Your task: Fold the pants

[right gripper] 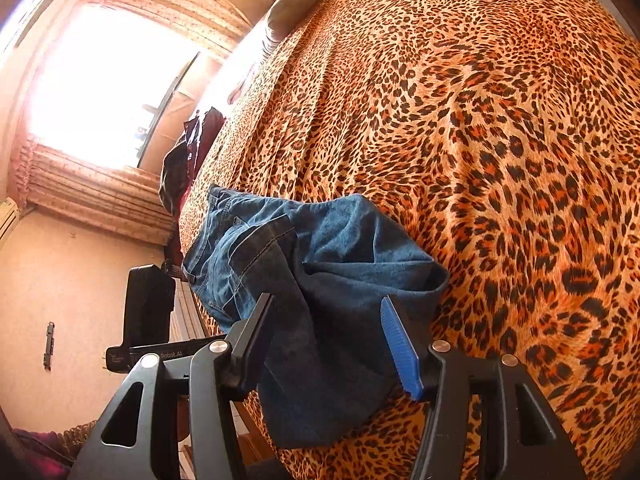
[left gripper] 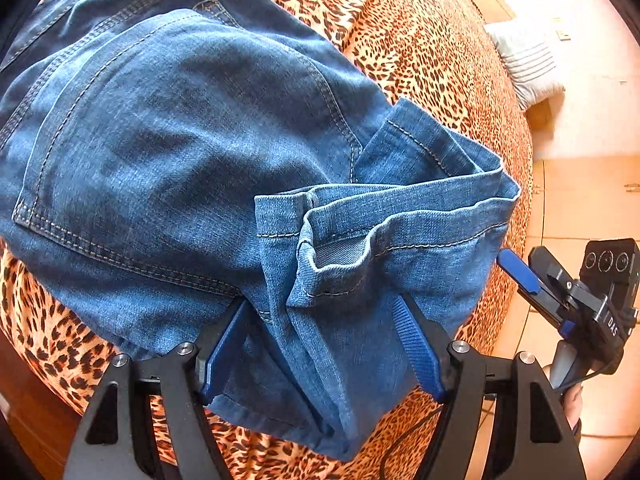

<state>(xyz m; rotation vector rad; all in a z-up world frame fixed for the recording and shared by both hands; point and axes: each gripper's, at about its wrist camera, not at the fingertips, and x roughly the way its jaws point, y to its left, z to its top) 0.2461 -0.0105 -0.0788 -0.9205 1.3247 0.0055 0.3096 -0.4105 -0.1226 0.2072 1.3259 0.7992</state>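
Jeans: folded — lying at the bed edge.
Left gripper: parted, straddling the hems, pads not pressing.
Right gripper: parted — holding nothing.

Both wrist cams looked steeply down, close over the bed. Left cam sat nearer, jeans filling its view. Shared: jeans & leopard cover.

Pants waistband cut off by frame edge.
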